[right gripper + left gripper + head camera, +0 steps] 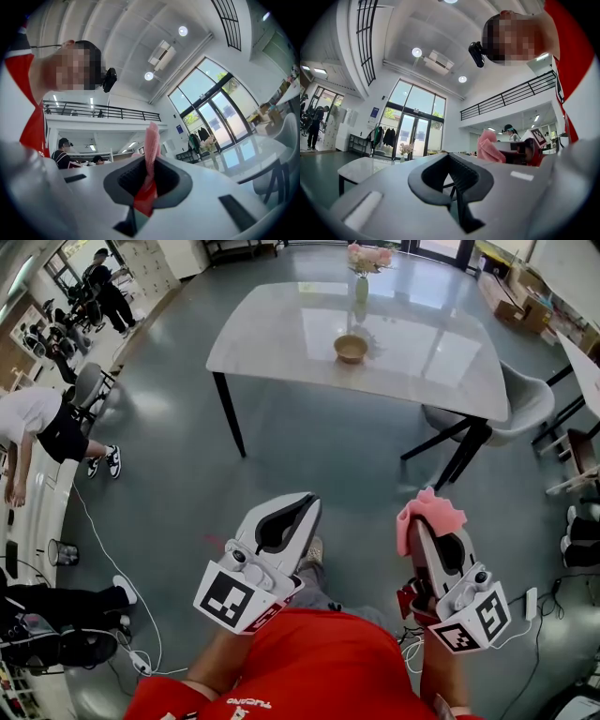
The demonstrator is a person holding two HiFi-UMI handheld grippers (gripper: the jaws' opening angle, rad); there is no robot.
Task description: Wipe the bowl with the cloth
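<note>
Cloth [430,514] was what we held in the right gripper [149,176]: a pink, ribbed piece, bunched and crumpled. The jaws were clamped tight on a fold, so that a narrow strip stood upright above them and a ruffled tuft bulged past the tips. Our left gripper [298,510] was clenched with nothing between its jaws. We held both grippers low in front of our red shirt [328,662], above the grey floor [187,474], with the cloth well apart from the bowl [351,348]. That bowl, small, round and tan, sat upright on the pale glossy table [272,343] far ahead of us, near a slim vase [362,287] of pink flowers.
</note>
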